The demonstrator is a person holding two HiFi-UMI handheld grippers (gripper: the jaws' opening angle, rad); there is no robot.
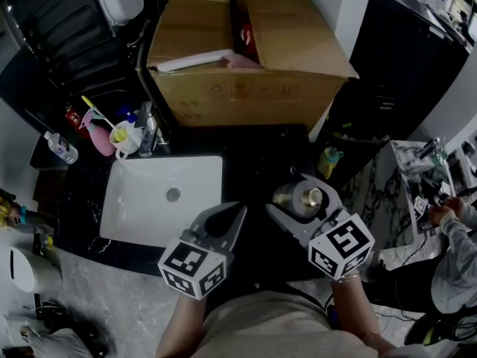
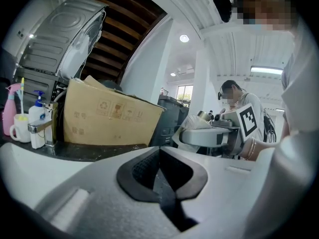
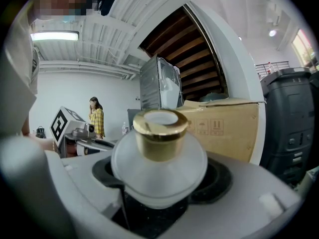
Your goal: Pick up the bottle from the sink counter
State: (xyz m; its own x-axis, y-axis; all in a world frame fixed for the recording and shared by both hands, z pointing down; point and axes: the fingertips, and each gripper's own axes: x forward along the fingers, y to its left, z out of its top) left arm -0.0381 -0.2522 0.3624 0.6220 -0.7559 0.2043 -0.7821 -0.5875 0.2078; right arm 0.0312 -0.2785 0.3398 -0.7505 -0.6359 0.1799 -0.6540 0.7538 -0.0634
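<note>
Right gripper view: right gripper (image 3: 162,183) grips bottle (image 3: 159,156) wide-jawed, right of sink (image 1: 149,218) — likely lift next; left gripper (image 2: 160,171) closed, empty.

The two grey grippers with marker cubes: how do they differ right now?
The left gripper has its jaws together; the right gripper has them wide apart. The left gripper holds nothing; the right gripper clamps a frosted round bottle with a gold cap. Both are grey with a marker cube.

Frosted white, gold, black
Bottle (image 3: 158,176) frosted white, cap (image 3: 159,136) gold; sink (image 1: 138,226) white; counter (image 1: 253,166) black; box (image 1: 246,92) plain brown.
</note>
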